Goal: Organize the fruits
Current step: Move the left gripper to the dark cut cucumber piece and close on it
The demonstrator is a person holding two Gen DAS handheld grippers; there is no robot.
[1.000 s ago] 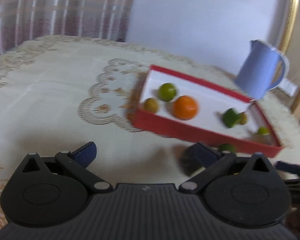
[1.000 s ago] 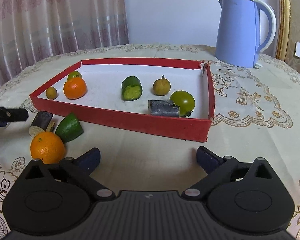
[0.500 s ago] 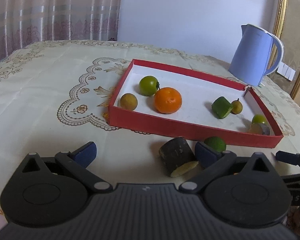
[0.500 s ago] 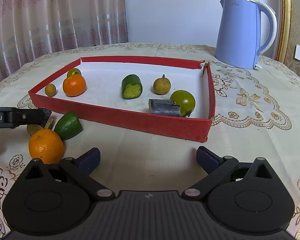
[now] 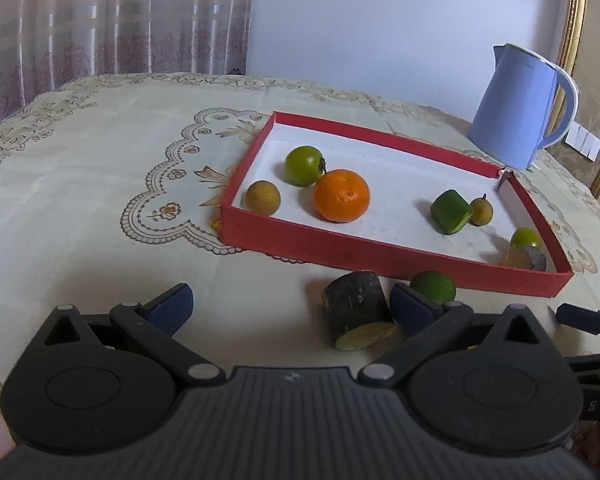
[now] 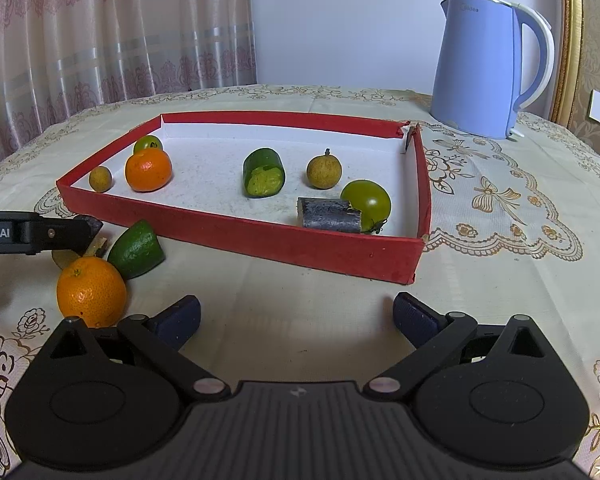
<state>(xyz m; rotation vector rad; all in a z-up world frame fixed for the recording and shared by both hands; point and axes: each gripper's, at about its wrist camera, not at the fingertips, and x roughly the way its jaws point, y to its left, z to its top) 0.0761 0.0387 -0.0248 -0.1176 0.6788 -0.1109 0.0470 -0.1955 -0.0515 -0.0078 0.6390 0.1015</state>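
Left gripper (image 5: pixel 290 306): jaws spread wide, nothing held; low over the tabletop (image 5: pixel 80 184), near the red tray's near wall.
Dark cane piece (image 5: pixel 356 310): on the cloth between the left gripper's fingers, close to the right pad; pale cut face toward camera.
Green half fruit (image 5: pixel 434 286): just beyond the right pad, against the tray's outer wall; outside the tray.
Right gripper (image 6: pixel 296 318): jaws wide apart, empty; over bare cloth, near side of the tray.
Loose orange (image 6: pixel 91 291): outside the tray, just left of the right gripper's left finger, touching the green half fruit.
Red tray (image 6: pixel 236 236): shallow, white floor, mid tabletop.
Tray, left end: small brown fruit (image 6: pixel 100 179), orange (image 6: pixel 148 169), green tomato (image 6: pixel 148 144) behind it.
Tray, middle: green cut piece (image 6: pixel 263 173), round brown fruit (image 6: pixel 324 170).
Tray, right near corner: second dark cane piece (image 6: pixel 329 215) touching a green tomato (image 6: pixel 367 204).
Blue kettle (image 6: pixel 486 66): far right, beyond the tray.
Curtain (image 6: pixel 100 32): far left.
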